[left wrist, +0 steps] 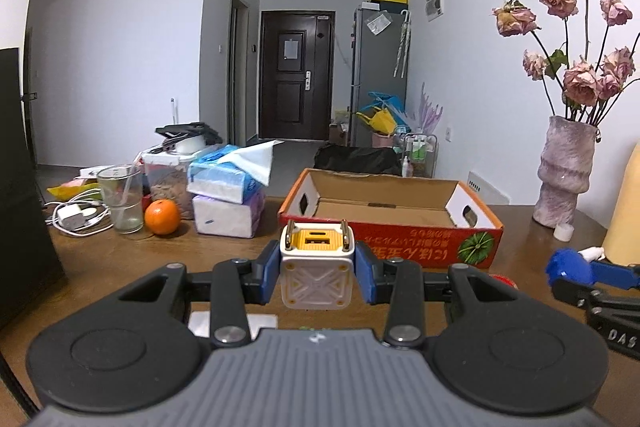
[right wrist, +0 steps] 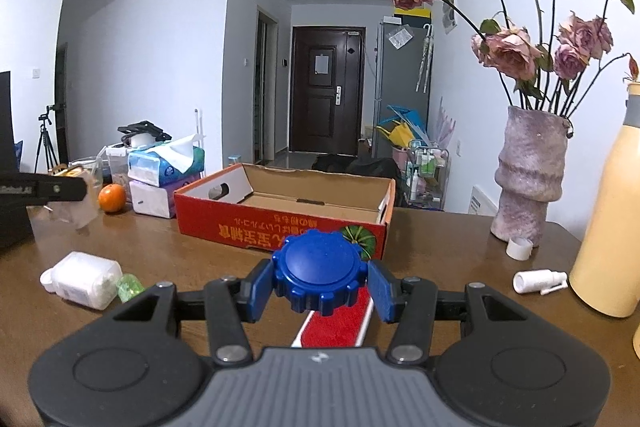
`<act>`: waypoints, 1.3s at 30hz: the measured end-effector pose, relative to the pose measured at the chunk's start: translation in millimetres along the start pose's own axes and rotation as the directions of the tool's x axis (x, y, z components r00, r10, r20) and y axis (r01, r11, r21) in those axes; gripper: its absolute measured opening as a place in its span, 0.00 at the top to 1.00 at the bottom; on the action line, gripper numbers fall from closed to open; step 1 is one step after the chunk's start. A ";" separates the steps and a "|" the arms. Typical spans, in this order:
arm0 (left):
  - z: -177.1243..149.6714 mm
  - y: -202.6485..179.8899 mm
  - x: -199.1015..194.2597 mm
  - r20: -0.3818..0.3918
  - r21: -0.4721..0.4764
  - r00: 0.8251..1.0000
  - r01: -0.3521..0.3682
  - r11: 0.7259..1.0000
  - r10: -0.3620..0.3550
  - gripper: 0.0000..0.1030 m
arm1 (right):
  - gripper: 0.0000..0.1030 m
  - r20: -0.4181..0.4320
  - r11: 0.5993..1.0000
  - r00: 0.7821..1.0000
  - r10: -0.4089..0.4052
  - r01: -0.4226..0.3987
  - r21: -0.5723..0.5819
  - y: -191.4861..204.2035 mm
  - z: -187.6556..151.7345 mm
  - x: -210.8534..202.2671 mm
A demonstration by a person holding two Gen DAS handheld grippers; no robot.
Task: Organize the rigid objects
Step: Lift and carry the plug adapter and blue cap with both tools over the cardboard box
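Behind the brown desk [right wrist: 440,239] a hallway runs to a dark door [left wrist: 297,75]. On the desk sits an open red cardboard box [left wrist: 390,223], the landmark. Just in front of it, the left hand-held gripper [left wrist: 318,273] pinches a white-and-yellow plug charger [left wrist: 317,267], prongs up, raised above the desk. To the box's near right, the right hand-held gripper [right wrist: 320,285] clamps a blue ridged lid [right wrist: 320,273]. Left of the box lie an orange [left wrist: 162,217] and stacked tissue packs [left wrist: 228,193]; right of it stands a vase of dried roses [left wrist: 564,171].
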State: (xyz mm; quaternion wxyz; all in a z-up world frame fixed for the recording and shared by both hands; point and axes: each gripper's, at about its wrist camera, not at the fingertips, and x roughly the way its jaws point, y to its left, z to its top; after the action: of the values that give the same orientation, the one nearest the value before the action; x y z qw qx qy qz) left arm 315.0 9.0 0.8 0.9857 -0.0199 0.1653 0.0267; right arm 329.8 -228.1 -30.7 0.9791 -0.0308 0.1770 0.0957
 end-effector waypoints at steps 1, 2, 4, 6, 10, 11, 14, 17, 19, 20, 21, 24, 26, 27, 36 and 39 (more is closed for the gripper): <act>1.4 -2.6 1.9 0.003 0.000 1.000 0.000 1.000 0.000 0.61 | 0.51 0.001 1.000 1.000 0.003 -0.003 0.001 0.2 1.5 2.1; 2.6 -5.5 4.1 0.007 -0.001 1.000 0.002 1.000 -0.002 0.61 | 0.51 0.001 1.000 1.000 0.005 -0.005 0.002 0.5 2.9 4.2; 4.6 -10.7 9.3 0.009 0.000 1.000 0.011 1.000 -0.011 0.61 | 0.51 0.000 1.000 1.000 0.010 -0.010 0.001 1.2 5.4 9.0; 6.2 -15.7 14.6 0.010 0.001 1.000 0.019 1.000 -0.019 0.61 | 0.51 0.000 1.000 1.000 0.012 -0.012 0.003 1.3 7.8 13.5; 9.0 -23.0 25.3 0.015 -0.011 1.000 0.027 1.000 -0.027 0.61 | 0.51 0.006 1.000 1.000 0.021 -0.021 0.015 0.2 12.5 24.3; 9.7 -24.6 28.6 0.016 -0.015 1.000 0.027 1.000 -0.027 0.61 | 0.51 0.005 1.000 1.000 0.023 -0.023 0.018 -0.2 13.4 27.4; 12.3 -27.7 38.7 0.014 -0.028 1.000 0.025 0.999 -0.025 0.61 | 0.51 0.001 0.999 1.000 0.028 -0.028 0.026 -2.8 16.9 37.6; 15.7 -31.4 49.7 0.011 -0.035 0.999 0.030 0.999 -0.030 0.61 | 0.51 0.002 0.999 0.999 0.032 -0.032 0.035 -5.4 19.7 47.1; 18.0 -34.0 56.1 0.013 -0.038 1.000 0.027 0.999 -0.026 0.61 | 0.51 0.000 0.999 1.000 0.031 -0.031 0.039 -7.5 21.4 52.8; 19.8 -35.6 60.1 0.014 -0.038 1.000 0.028 0.999 -0.027 0.61 | 0.51 0.000 0.999 1.000 0.030 -0.030 0.042 -8.9 22.5 55.8; 21.2 -36.4 63.1 0.015 -0.040 0.999 0.032 0.999 -0.031 0.61 | 0.51 0.000 0.999 1.000 0.030 -0.030 0.045 -10.4 23.5 58.6; 25.6 -41.7 74.3 0.017 -0.040 0.999 0.036 0.999 -0.036 0.61 | 0.51 0.001 0.998 1.000 0.028 -0.028 0.050 -14.4 27.4 67.5; 28.2 -46.3 83.1 0.014 -0.031 0.999 0.040 0.999 -0.039 0.61 | 0.51 0.005 0.998 1.000 0.028 -0.029 0.054 -16.5 30.3 73.7; 29.6 -48.0 86.9 0.014 -0.027 0.999 0.041 0.999 -0.040 0.61 | 0.51 0.005 0.998 1.000 0.029 -0.029 0.055 -17.3 31.4 76.7; 40.8 -60.1 123.8 0.015 -0.023 0.999 0.043 0.999 -0.042 0.61 | 0.51 0.008 0.998 1.000 0.022 -0.022 0.062 -21.4 45.7 112.6; 43.0 -63.3 136.9 0.010 -0.020 0.999 0.040 0.999 -0.040 0.61 | 0.51 0.006 0.998 1.000 0.015 -0.015 0.067 -23.4 50.2 125.3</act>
State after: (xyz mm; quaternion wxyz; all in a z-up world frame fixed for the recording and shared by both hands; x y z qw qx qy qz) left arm 462.0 -45.8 -1.4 0.9865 -0.0329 0.1600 0.0087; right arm 466.6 -224.2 -27.3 0.9793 0.0036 0.1774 0.0972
